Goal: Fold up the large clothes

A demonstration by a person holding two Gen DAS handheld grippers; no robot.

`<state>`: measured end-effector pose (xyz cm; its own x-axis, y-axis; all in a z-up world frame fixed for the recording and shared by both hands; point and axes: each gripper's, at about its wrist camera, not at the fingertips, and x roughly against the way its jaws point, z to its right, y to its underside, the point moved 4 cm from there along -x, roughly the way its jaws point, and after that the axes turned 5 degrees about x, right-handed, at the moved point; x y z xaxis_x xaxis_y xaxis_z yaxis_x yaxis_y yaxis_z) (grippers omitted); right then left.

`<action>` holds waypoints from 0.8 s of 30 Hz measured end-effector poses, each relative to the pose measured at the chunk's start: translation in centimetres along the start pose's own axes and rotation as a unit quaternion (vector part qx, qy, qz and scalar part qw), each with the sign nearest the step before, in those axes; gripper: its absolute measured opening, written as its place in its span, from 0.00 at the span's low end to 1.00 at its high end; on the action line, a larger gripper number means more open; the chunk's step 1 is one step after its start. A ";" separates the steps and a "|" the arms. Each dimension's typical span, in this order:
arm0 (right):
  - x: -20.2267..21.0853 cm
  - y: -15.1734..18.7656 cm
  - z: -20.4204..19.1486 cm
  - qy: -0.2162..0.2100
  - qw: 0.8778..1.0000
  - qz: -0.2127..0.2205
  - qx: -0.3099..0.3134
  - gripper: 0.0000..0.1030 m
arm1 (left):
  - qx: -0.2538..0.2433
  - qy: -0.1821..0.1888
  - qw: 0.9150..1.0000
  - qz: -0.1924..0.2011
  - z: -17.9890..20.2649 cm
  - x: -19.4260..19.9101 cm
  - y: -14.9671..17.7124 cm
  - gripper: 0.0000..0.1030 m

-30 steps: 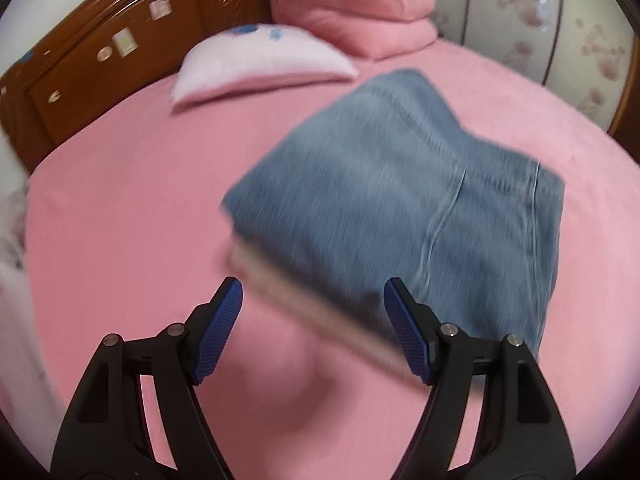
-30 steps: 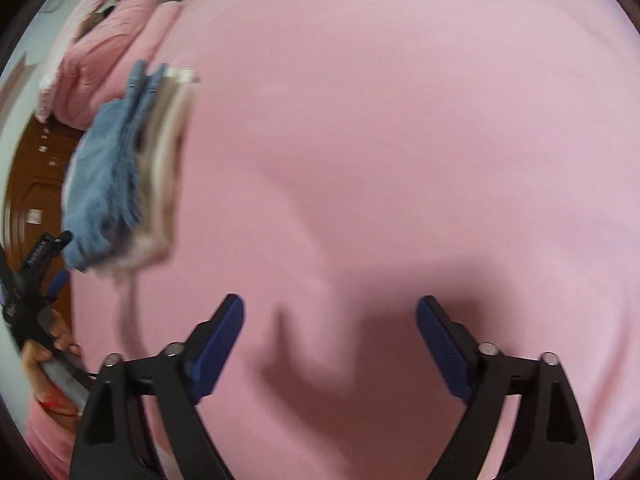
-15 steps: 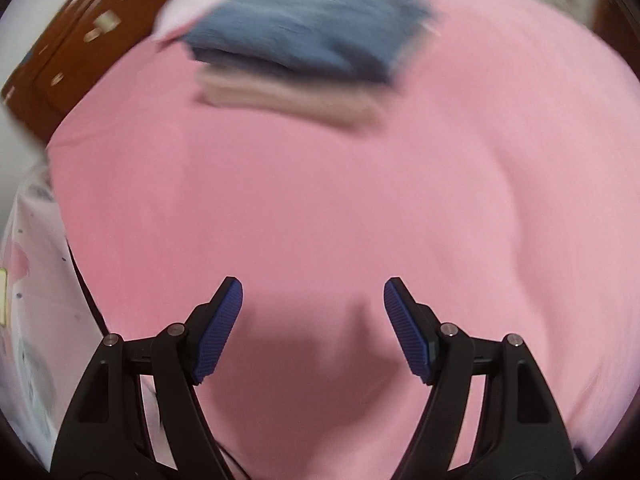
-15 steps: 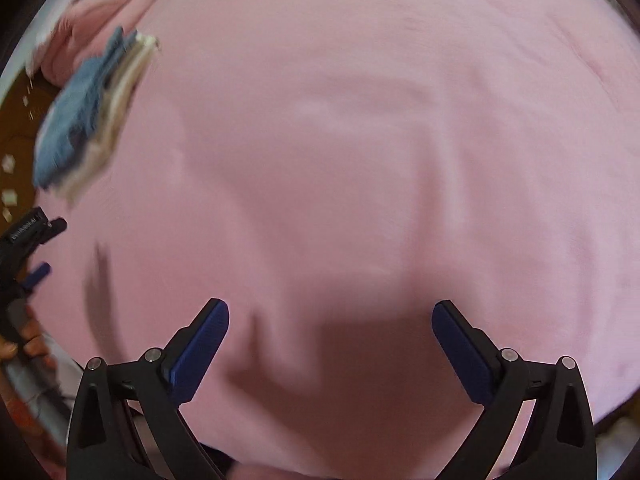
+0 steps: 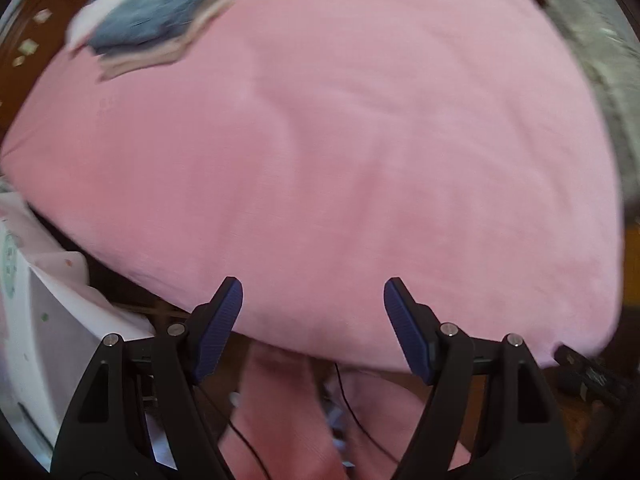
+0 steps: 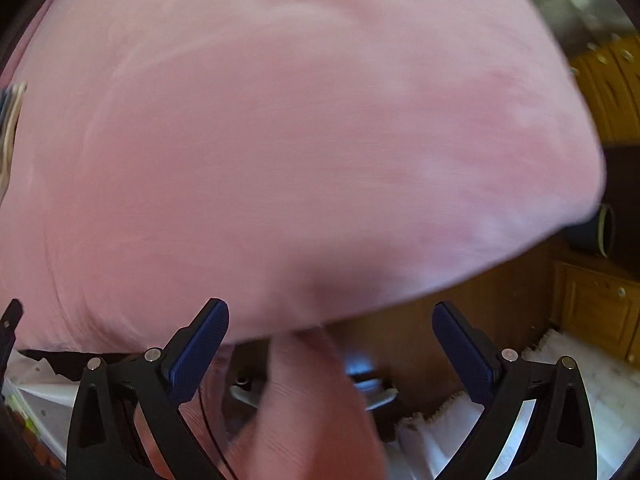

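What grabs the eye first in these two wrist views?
The big pink bedsheet fills nearly all of both views. A folded stack of clothes, blue denim on top, sits far off at the upper left near the wooden headboard. In front, the left gripper and right gripper hang with jaws open and empty over the bed's near edge.

Pink bedsheet (image 5: 360, 152) lying bare across middle, giving you open passage; folded clothes stack (image 5: 156, 28) sitting at far corner by wooden headboard (image 5: 24, 64); white cloth-covered furniture (image 5: 36, 320) crowding your left near bed edge
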<state>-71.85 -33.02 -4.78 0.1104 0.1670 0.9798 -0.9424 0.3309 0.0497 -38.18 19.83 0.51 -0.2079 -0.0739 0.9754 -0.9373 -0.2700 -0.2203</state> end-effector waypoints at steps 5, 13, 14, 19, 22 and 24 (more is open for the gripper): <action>4.9 1.5 4.4 -0.072 0.995 0.063 -0.032 1.00 | -0.073 0.032 0.997 -0.006 5.6 4.9 1.8 0.71; 11.8 1.9 3.3 -0.126 0.980 0.150 0.044 1.00 | -0.122 0.002 0.992 0.042 9.4 11.0 2.1 0.71; 12.4 2.2 3.1 -0.137 0.977 0.152 0.053 1.00 | -0.128 0.004 0.991 0.050 9.9 11.8 2.2 0.71; 15.7 2.6 2.9 -0.133 0.968 0.190 0.090 1.00 | -0.152 0.018 0.985 0.085 12.3 15.8 2.1 0.71; 17.6 2.8 3.3 -0.160 0.961 0.211 0.083 1.00 | -0.140 0.011 0.982 0.123 13.5 17.9 2.3 0.71; 18.5 3.3 4.0 -0.158 0.958 0.222 0.087 1.00 | -0.126 0.014 0.981 0.146 14.2 18.7 2.7 0.71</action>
<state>-74.15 -32.60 14.31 -0.3893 -0.0437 0.9201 -0.9155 0.1281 -0.3813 -40.62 4.10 17.95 -0.4826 -0.0862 0.8716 -0.8750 0.0044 -0.4840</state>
